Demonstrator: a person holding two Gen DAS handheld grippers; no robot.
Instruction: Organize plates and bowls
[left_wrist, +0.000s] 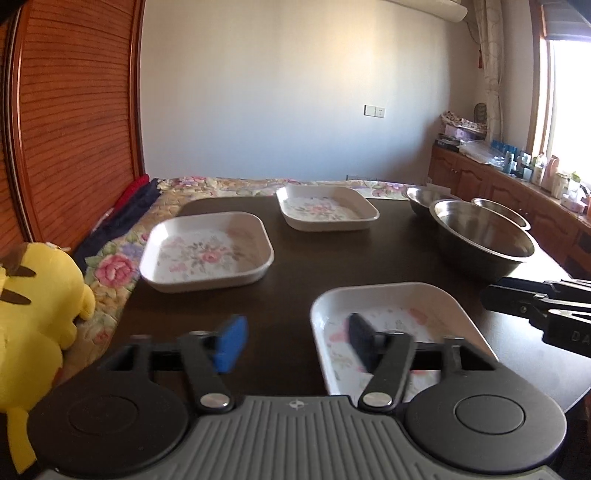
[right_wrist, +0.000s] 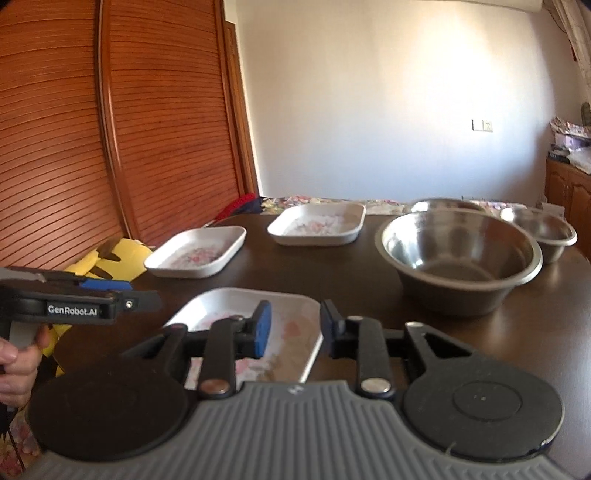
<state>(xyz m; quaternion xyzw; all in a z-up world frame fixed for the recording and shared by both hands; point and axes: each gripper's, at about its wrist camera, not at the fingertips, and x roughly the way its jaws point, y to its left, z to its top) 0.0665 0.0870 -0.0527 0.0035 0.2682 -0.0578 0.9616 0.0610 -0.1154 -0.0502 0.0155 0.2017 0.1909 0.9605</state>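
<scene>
Three white square plates with flower prints lie on the dark table (left_wrist: 295, 266). The near plate (left_wrist: 399, 317) (right_wrist: 236, 314) sits between both grippers. My left gripper (left_wrist: 295, 343) is open, its right finger over the plate's floor and its left finger outside the left rim. My right gripper (right_wrist: 295, 328) is open a little and straddles the same plate's right rim without pressing it. A second plate (left_wrist: 207, 251) (right_wrist: 195, 251) lies at mid left and a third plate (left_wrist: 327, 206) (right_wrist: 317, 223) lies further back. A large steel bowl (left_wrist: 484, 236) (right_wrist: 458, 251) stands at the right.
Behind the large bowl stand a small steel bowl (right_wrist: 546, 229) and another steel bowl (right_wrist: 443, 205). A yellow plush toy (left_wrist: 37, 314) lies on a flowered bedcover (left_wrist: 118, 266) left of the table. A slatted wooden wardrobe (right_wrist: 129, 129) rises beyond it. A cluttered sideboard (left_wrist: 517, 177) runs along the right.
</scene>
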